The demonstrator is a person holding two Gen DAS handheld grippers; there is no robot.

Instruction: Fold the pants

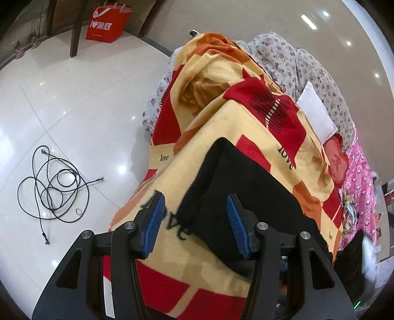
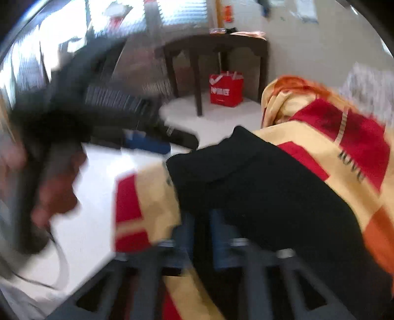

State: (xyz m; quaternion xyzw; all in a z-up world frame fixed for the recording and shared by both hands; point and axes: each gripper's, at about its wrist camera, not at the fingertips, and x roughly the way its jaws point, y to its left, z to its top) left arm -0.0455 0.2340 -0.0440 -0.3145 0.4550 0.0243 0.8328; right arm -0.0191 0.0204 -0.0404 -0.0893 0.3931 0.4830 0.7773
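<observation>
We see a white tiled floor [image 1: 61, 98] and, on the bed, a yellow-and-red blanket [image 1: 209, 118] spread over a floral quilt [image 1: 307, 69]. The black pants [image 1: 236, 184] lie folded flat on the blanket. A red bag [image 1: 107, 23] stands on the floor by a dark table [image 2: 216, 46]; its contents are hidden from us. A black cable [image 1: 51, 187] lies tangled on the tiles. Our left gripper [image 1: 194, 221] hangs released above the pants' near edge, holding nothing. Our right gripper [image 2: 204, 236] is blurred over the pants, fingers close together; we cannot tell whether it grips.
</observation>
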